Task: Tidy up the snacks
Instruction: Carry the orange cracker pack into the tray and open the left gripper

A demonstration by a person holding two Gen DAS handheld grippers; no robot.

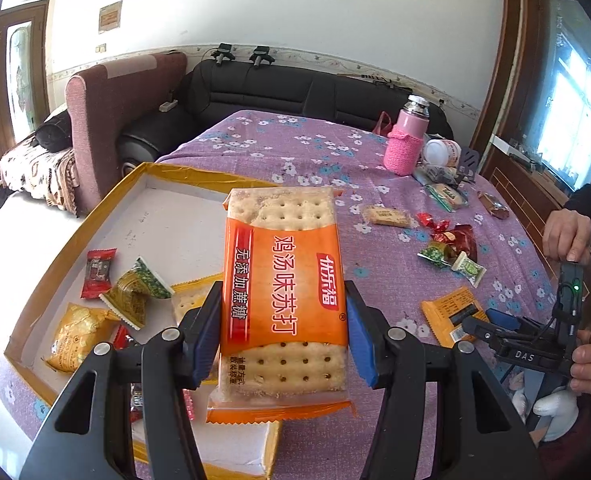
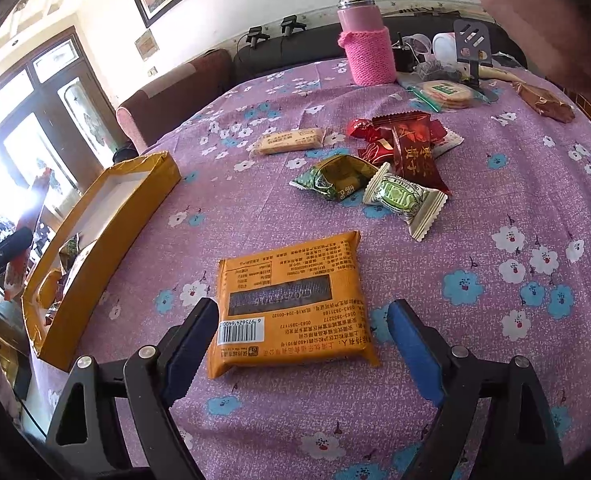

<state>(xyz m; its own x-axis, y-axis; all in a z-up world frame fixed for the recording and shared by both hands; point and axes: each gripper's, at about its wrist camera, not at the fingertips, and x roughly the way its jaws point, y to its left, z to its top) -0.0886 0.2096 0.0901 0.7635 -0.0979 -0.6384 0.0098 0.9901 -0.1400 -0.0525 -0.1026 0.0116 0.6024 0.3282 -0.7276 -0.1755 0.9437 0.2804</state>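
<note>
Cracker pack (image 1: 285, 300): clamped between the left gripper's (image 1: 283, 334) pads, held above the box (image 1: 107, 216). Box contents, below-left: assorted wrapped snacks. Orange pack (image 2: 291, 304): lying between the spread, untouching right gripper (image 2: 295, 344) fingers.

Orange cracker packet (image 1: 285, 300) with red-and-white lettering; purple cloth (image 2: 495, 184) dotted with white and blue flowers; yellow-edged box (image 1: 107, 204), white inside; pink flask (image 2: 365, 36) in pink knit.

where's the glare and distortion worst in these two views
Right wrist view: the doorway at far left is blown out white, washing over the box edge. Left wrist view: the window at right is overexposed bluish. Both views: fisheye bends the table edges and darkens the corners.
</note>
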